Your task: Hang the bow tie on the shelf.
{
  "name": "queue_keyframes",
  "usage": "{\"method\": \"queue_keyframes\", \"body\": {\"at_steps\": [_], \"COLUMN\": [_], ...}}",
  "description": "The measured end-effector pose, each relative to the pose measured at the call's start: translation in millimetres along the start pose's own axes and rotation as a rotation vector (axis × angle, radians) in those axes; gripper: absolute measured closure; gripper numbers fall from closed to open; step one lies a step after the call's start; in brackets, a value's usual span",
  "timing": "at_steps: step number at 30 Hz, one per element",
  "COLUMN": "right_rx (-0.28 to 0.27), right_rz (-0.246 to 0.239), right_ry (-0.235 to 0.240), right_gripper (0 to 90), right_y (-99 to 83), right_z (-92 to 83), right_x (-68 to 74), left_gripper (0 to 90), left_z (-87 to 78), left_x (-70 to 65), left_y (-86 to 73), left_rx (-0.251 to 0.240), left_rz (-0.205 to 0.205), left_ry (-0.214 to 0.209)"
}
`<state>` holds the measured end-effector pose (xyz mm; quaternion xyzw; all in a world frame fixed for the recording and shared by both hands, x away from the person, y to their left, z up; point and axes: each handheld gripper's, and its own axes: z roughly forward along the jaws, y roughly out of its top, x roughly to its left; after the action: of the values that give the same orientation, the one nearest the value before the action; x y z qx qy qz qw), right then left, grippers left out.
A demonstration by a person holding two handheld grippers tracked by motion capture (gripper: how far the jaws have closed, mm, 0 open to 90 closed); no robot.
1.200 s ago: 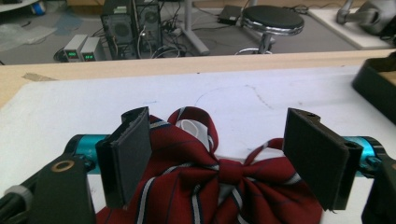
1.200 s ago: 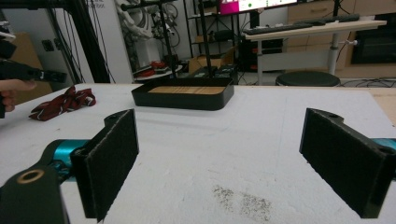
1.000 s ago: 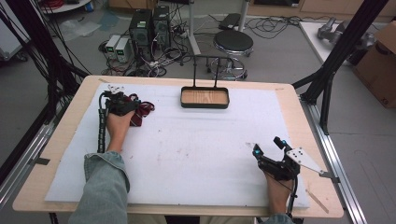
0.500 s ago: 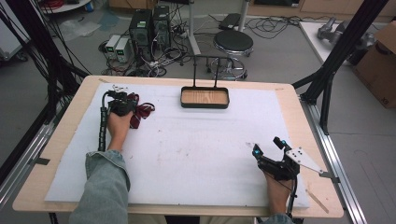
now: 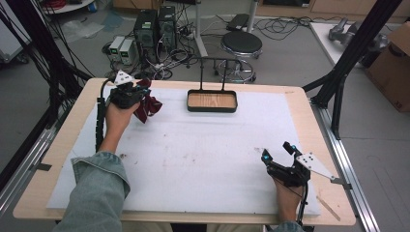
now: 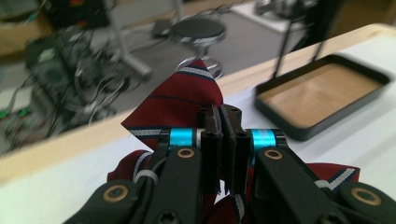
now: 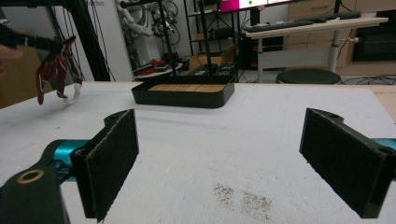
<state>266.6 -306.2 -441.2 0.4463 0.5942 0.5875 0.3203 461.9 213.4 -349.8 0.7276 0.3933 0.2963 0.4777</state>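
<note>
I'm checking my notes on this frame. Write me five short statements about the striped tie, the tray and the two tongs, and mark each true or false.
1. The left tongs are shut on the dark red striped fabric tie. True.
2. The right tongs grip the tie. False: they stand open with nothing between them, near the front right of the table.
3. The black rectangular tray with a wooden floor holds the tie. False: the tie hangs from the left tongs, off to the tray's left in the high view.
4. The tray sits near the far edge of the white foam sheet. True.
5. The tie lies flat on the white sheet. False: it dangles, lifted, as the right gripper view shows.
</note>
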Motion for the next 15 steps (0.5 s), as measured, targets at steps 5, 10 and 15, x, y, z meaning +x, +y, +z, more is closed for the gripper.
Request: {"method": "queue_keyframes", "body": {"at_steps": [5,10,15], "right_rx": [0.002,0.000,-0.002], "right_rz": [0.006,0.010,0.012], "right_ry": [0.001,0.002,0.003], "right_gripper": [10.8,10.8,10.8], "right_y": [0.0,0.1,0.0], "right_z": [-0.5,-0.4,-0.5], "right_x": [-0.1,-0.3,-0.8], "left_gripper": [86.7,86.7,86.7], "left_z": [-1.8,4.5,17.3], "left_x": [-22.4,-35.8,-49.5], "left_y": [33.8,50.8,70.8], "left_rx": [-0.076,-0.110,-0.122], "left_rz": [0.085,0.152,0.222], "left_ry": [-0.133,-0.222,-0.306]}}
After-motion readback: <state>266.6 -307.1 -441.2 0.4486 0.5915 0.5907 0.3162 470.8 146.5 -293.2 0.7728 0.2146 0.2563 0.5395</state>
